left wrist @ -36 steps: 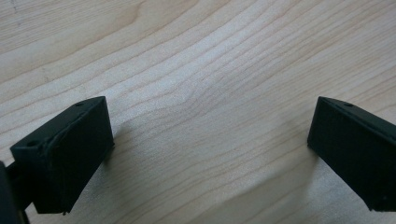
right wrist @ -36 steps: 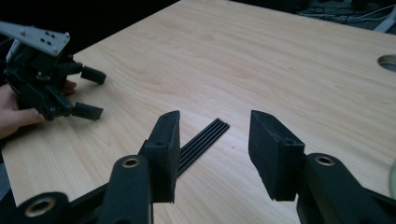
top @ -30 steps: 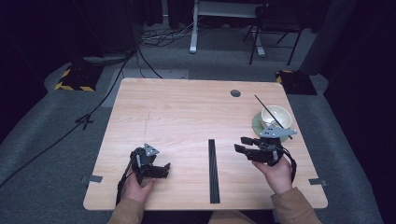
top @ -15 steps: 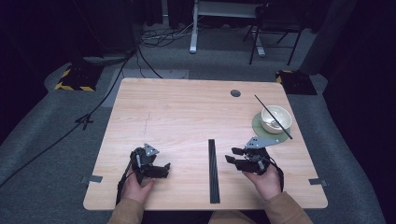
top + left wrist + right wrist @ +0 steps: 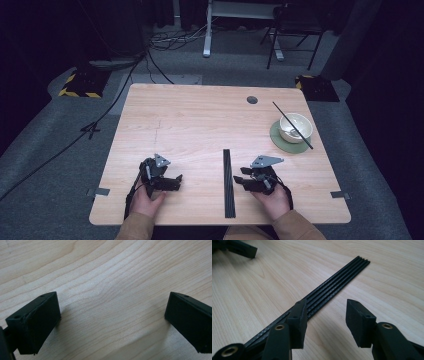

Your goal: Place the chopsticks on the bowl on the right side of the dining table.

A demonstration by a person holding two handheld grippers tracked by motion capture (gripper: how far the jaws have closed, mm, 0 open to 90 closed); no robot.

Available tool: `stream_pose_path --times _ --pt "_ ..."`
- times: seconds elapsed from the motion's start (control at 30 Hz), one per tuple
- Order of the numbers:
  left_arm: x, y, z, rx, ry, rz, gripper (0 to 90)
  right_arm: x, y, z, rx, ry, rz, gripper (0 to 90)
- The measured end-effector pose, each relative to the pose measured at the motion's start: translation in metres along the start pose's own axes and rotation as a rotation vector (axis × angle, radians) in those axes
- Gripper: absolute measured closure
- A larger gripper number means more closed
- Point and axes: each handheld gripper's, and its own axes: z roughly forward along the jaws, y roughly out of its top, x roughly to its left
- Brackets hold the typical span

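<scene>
Several thin black rods (image 5: 228, 182) lie side by side in a strip running front to back on the wooden table (image 5: 200, 125). My right gripper (image 5: 242, 178) sits low just right of the strip and points left at it. In the right gripper view its left jaw overlaps the rods (image 5: 332, 287). The right gripper (image 5: 325, 306) is open; its jaws have just been opening slightly, with bare wood between them. My left gripper (image 5: 174, 182) rests near the front left. It is open, and the left gripper (image 5: 112, 307) has only table between its jaws.
At the right, a white bowl (image 5: 306, 131) stands on a green coaster (image 5: 278, 142), with one black stick (image 5: 293, 125) lying across it. A round hole (image 5: 252, 99) is near the far edge. Tape tabs (image 5: 101, 192) mark the front corners.
My right hand has come away from the bowl, moving down and toward the front left, and now sits beside the rods. The left hand has not moved.
</scene>
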Motion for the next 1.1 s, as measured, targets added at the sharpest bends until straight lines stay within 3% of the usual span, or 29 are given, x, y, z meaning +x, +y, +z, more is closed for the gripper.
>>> stream_pose_path --times 0.17,0.3,0.53,1.1 --pt "0.0 0.0 0.0 0.0 0.0 0.0 0.4 0.009 -0.002 0.008 0.026 -0.003 -0.034 52.9" --pt "0.0 0.0 0.0 0.0 0.0 0.0 0.5 0.013 -0.002 0.011 0.027 0.004 -0.029 52.7" --pt "0.0 0.0 0.0 0.0 0.0 0.0 0.5 0.014 -0.003 0.013 0.042 0.003 -0.051 52.7" --pt "0.0 0.0 0.0 0.001 -0.003 -0.001 0.5 0.012 -0.005 0.014 0.058 -0.012 -0.045 54.6"
